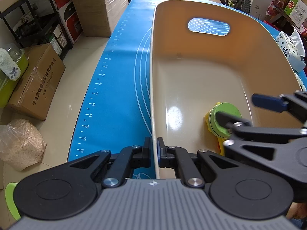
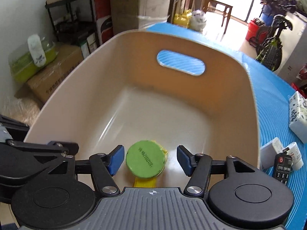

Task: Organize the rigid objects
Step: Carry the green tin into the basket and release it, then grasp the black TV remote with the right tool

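Left gripper (image 1: 153,149) clamped on tub (image 1: 153,88) wall, right gripper (image 2: 149,160) spread wide around released green-yellow toy (image 2: 145,160); best lifted straight up.

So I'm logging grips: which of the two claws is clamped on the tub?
The left claw: its pads pinch the beige tub's side wall. The right claw hangs open over the green toy.

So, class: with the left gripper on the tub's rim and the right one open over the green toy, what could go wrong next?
1. The left gripper pinches only the thin wall of the beige tub; a pull could tip or slide it.
2. The right gripper, jaws open, straddles the green and yellow toy and could knock it when withdrawing.
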Tool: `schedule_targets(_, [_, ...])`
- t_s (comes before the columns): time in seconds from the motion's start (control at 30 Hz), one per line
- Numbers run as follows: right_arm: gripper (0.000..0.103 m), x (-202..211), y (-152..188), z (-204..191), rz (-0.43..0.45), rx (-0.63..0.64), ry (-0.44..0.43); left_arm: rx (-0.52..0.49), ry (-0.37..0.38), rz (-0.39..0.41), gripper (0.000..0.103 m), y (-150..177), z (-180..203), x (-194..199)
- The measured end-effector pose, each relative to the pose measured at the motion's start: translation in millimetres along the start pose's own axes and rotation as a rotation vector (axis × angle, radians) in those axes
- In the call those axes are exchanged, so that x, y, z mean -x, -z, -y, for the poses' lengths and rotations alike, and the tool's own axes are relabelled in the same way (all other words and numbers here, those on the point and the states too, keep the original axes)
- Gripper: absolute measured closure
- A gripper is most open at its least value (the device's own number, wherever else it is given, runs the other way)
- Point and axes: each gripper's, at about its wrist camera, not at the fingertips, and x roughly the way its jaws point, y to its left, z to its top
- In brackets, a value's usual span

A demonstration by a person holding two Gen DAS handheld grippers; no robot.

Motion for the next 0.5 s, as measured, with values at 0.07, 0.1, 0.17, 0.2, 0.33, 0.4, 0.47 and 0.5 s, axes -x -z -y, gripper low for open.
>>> schedule_targets(0.07, [0.034, 9.4, 3.2, 3.8, 0.035, -0.001, 0.007, -0.001, -0.002, 0.0, 0.094, 0.3, 0.8, -0.2])
schedule_targets(0.1, [0.034, 15.1, 5.2, 7.2, 0.054, -0.006, 0.004, -0.001, -0.001, 0.0, 0.094, 0.5, 0.4, -0.3])
schedule_targets(0.17, [0.028, 27.1, 9.2, 15.1, 0.1, -0.015, -0.006, 0.001, -0.001, 0.0, 0.094, 0.7, 0.3, -0.2])
schedule_targets(0.2, [0.028, 33.3, 11.5, 19.9, 0.124, -0.023, -0.006, 0.001, -0.001, 0.0, 0.094, 0.5, -0.3, -0.3])
schedule_targets(0.33, [0.028, 58.6, 17.9, 42.3, 0.192, -0.071, 0.001, 0.002, 0.001, 0.0, 0.094, 0.6, -1.2, 0.0])
schedule_targets(0.4, [0.027, 71.6, 22.8, 53.3, 0.22, -0.086, 0.018, 0.003, 0.002, 0.0, 0.094, 0.5, -2.5, 0.2])
schedule_targets(0.47, [0.026, 83.4, 29.6, 66.5, 0.238, -0.096, 0.045, 0.002, 0.002, 0.0, 0.094, 0.5, -2.7, 0.3])
schedule_targets(0.5, [0.026, 87.8, 32.8, 72.9, 0.245, -0.102, 0.061, 0.003, 0.002, 0.0, 0.094, 0.5, -2.6, 0.2])
